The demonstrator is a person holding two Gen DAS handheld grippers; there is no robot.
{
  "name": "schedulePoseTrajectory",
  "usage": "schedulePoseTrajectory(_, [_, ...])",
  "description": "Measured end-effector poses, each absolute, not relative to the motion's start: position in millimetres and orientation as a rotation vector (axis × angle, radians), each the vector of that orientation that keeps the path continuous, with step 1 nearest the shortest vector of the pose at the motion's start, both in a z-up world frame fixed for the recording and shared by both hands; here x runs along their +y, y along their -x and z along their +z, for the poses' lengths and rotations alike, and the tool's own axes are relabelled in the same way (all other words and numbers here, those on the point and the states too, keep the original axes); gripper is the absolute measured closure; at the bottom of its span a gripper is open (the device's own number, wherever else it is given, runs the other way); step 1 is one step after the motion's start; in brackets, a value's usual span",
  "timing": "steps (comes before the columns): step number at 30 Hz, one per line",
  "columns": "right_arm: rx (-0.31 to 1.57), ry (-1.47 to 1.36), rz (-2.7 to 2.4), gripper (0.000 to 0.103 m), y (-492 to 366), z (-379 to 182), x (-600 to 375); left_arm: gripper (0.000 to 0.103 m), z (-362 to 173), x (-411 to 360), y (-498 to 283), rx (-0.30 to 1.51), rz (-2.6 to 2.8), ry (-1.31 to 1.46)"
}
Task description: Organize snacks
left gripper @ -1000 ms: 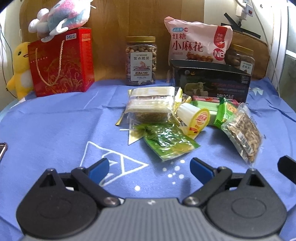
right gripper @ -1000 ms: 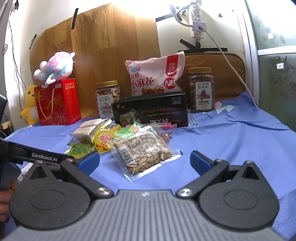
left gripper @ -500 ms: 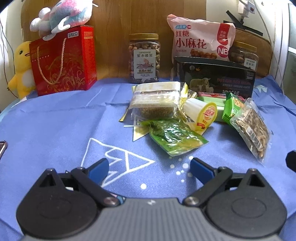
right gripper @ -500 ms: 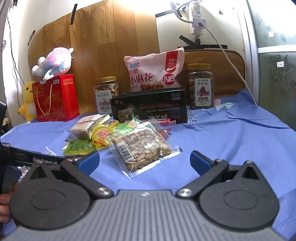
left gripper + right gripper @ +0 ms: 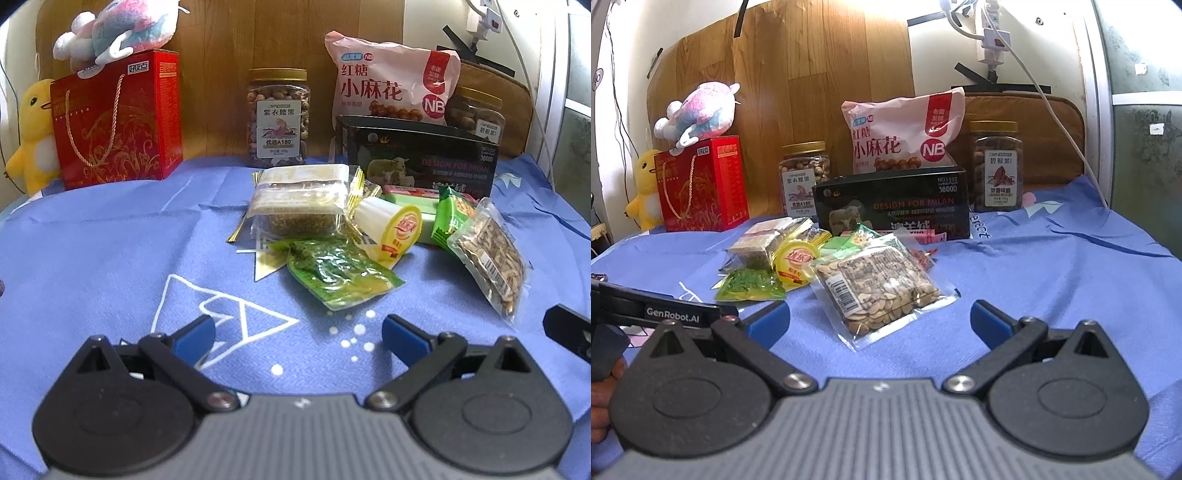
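Both wrist views sit low over the blue cloth (image 5: 92, 258), facing 12 o'clock; both share the snack pile (image 5: 827, 266).

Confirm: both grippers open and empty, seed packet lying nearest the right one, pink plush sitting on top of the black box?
Not quite. The pink plush sits on the red gift box, not the black box; the right wrist view shows it. Right gripper and left gripper are open and empty, seed packet nearest the right.

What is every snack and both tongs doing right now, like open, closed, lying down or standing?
Left tongs: open, empty.
Right tongs: open, empty.
Seed packet: sealed, lying flat.
Green pouch: sealed, lying flat.
Yellow-lidded cup: on its side.
Nut jar: upright, lid on.
Pink bag: standing, sealed.
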State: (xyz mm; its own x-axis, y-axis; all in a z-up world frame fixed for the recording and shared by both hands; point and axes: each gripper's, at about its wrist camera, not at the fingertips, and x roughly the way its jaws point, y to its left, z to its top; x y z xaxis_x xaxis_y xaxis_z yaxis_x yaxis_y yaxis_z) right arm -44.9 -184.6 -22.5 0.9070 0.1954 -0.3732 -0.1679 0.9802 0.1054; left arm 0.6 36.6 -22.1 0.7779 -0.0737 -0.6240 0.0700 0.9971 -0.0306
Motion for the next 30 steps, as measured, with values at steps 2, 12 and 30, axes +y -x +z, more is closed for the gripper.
schedulePoseTrajectory(2, [0.394,-0.07,0.187,0.0,44.9,-22.7,-184.3,0.003,-22.2,36.5,-0.5,0.675,-0.079,0.007])
schedulePoseTrajectory(12, [0.4,-0.072,0.184,0.0,43.2,-23.6,-184.1,0.002,-22.4,35.5,0.0,0.674,-0.081,0.008])
schedulePoseTrajectory(30, [0.404,-0.083,0.184,0.0,42.6,-25.4,-186.0,0.002,-22.8,34.7,0.4,0.674,-0.08,0.009])
